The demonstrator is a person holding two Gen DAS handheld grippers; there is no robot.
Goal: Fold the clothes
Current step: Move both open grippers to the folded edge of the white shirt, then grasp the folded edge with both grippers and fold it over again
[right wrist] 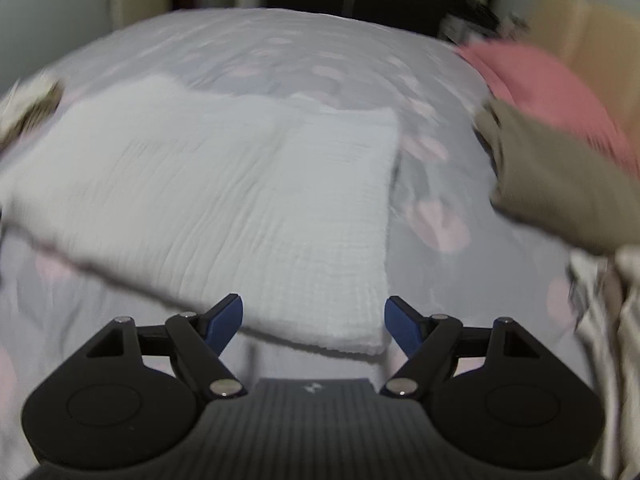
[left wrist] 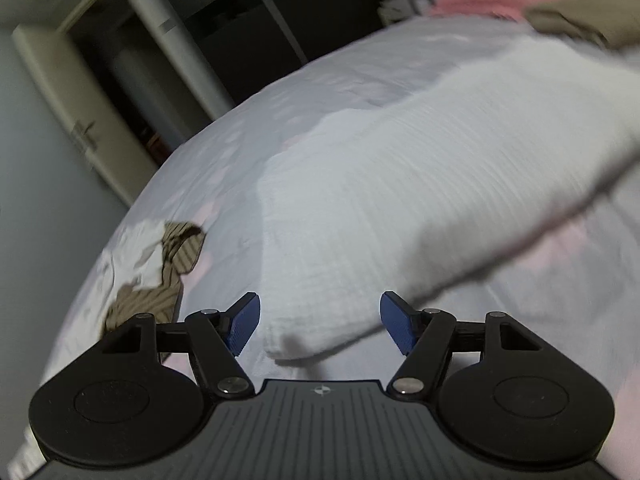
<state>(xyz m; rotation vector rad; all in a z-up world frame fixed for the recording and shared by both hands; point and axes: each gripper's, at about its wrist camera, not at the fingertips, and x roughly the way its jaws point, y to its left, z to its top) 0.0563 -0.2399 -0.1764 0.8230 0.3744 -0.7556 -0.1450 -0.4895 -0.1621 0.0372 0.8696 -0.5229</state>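
**White cloth lies folded on the bed, both grippers empty**

At the bed's (left wrist: 240, 128) left edge we see a crumpled striped garment (left wrist: 168, 272). Our left gripper (left wrist: 318, 326) hangs with fingers apart above one near corner of the white cloth (left wrist: 400, 200), a ribbed, waffle-like rectangle lying doubled and flat mid-bed. Our right gripper (right wrist: 314, 328), also spread, holds nothing over the other near corner. Any further fold wants corners pinched evenly, edges matched. Toward the right edge lie an olive garment (right wrist: 560, 184) and a pink one (right wrist: 552, 84), both soft and smooth.
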